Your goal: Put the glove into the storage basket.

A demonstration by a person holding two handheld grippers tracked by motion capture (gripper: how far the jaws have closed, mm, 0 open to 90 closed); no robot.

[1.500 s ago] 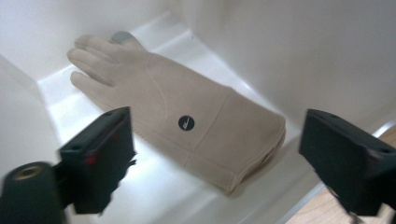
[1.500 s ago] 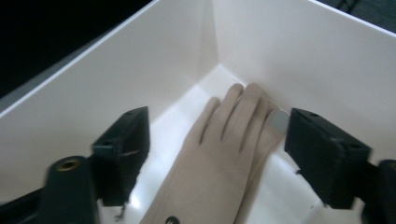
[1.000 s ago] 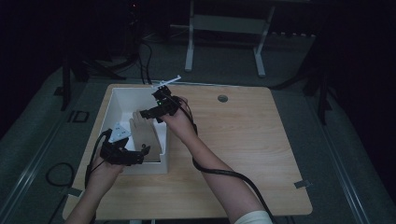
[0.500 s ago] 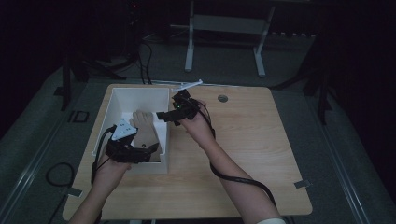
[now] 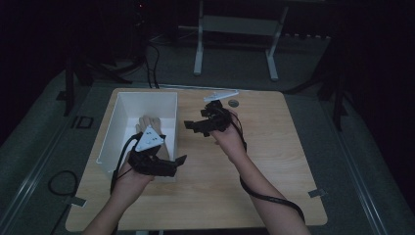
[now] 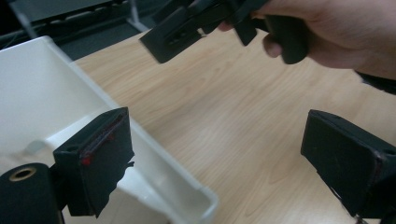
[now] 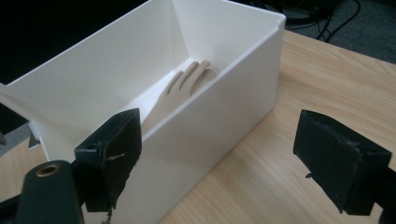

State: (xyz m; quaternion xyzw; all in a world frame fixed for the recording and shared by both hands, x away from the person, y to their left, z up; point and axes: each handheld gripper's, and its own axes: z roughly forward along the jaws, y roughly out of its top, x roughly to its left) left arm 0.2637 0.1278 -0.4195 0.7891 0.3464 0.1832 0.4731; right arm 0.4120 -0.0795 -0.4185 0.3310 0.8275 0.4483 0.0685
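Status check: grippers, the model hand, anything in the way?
Left gripper open, at the box's near corner. Right gripper open, empty, above the table. Model hand lies in the box. Nothing in the way.

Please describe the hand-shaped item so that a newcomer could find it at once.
Start at the light wooden table, then the tall white rectangular box on its left side. On the box floor lies a beige model hand, fingers extended, the only thing inside.
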